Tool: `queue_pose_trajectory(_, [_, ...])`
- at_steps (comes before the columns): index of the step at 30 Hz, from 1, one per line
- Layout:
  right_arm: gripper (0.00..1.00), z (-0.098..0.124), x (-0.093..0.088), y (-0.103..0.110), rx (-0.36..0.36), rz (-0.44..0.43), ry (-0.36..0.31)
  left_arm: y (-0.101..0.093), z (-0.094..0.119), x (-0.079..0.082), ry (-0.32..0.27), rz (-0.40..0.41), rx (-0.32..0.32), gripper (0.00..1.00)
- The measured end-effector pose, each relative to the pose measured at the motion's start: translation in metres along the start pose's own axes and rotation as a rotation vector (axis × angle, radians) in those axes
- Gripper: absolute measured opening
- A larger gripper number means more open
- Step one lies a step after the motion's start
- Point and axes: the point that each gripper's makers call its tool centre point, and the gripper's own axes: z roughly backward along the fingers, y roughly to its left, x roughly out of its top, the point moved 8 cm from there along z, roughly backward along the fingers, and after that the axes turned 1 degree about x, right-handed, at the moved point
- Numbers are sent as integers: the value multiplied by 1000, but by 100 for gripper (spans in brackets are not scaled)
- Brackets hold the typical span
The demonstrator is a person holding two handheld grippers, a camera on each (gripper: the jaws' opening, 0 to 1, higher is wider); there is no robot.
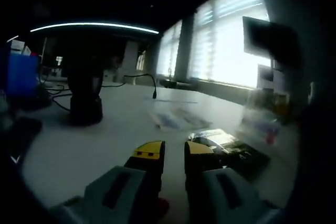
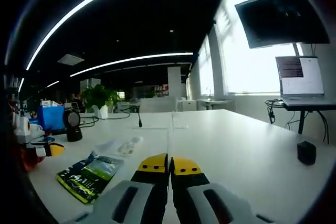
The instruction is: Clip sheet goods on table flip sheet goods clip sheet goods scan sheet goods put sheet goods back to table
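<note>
On table (image 2: 236, 145), dark packet (image 2: 89, 175) blurry; left tongs (image 1: 174, 153) spread, right tongs (image 2: 169, 165) pressed together.

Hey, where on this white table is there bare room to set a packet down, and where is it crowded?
Bare: the wide stretch of table between the right hand-held gripper and the small black box. Crowded: the other side, with the green-black packet, the clear sachet, the black scanner and the blue box.
</note>
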Motion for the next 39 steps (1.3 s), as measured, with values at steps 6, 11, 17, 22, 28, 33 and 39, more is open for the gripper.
queue_pose_trajectory(6, [0,-3,-10,-1,3,-22,42,0,1,-1,-3,-8,-6,10])
queue_pose_trajectory(11, [0,-5,-17,5,28,-12,70,0,2,-2,-5,-7,-19,11])
queue_pose_trajectory(17, [0,-6,-24,3,20,7,89,0,2,-2,0,-41,0,12])
queue_pose_trajectory(22, [0,-7,-29,0,10,15,97,0,2,-3,4,-61,7,11])
queue_pose_trajectory(28, [0,-9,-34,-3,-1,26,110,0,3,-3,0,-59,7,11])
queue_pose_trajectory(33, [0,-10,-38,-3,-11,50,116,-1,3,-3,3,-62,3,11])
queue_pose_trajectory(39, [0,-12,-42,-5,-23,78,125,0,4,-2,-2,-58,6,11])
